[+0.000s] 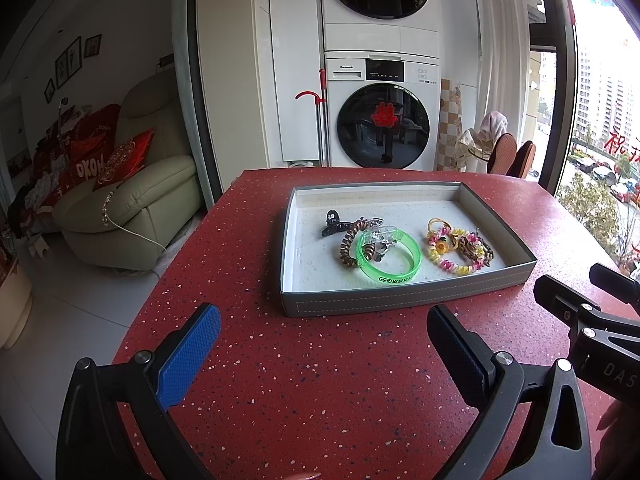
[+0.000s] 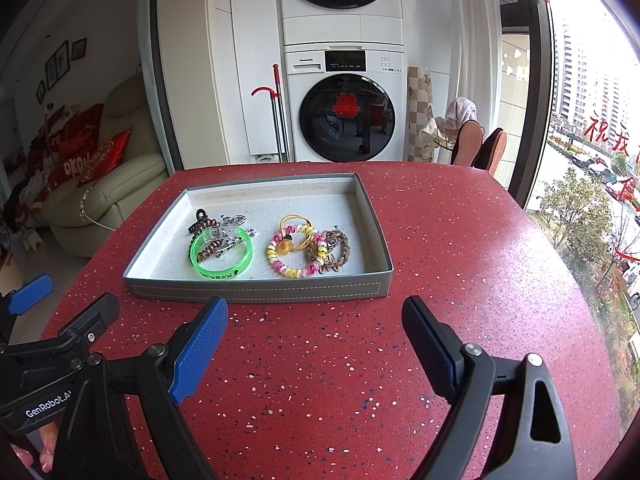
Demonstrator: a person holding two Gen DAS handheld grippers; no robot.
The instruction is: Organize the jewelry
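A shallow grey tray sits on the red speckled table. Inside it lie a green bangle, a brown coil hair tie, a black hair clip, a pink-and-yellow coil bracelet and a brown braided bracelet. My left gripper hovers open in front of the tray's near wall, nothing between its fingers. My right gripper is open beside it, also empty.
Stacked white washer and dryer stand behind the table. A cream sofa with red cushions is at the left. Two orange chair backs stand at the table's far right, by a window. The table's left edge drops to a white floor.
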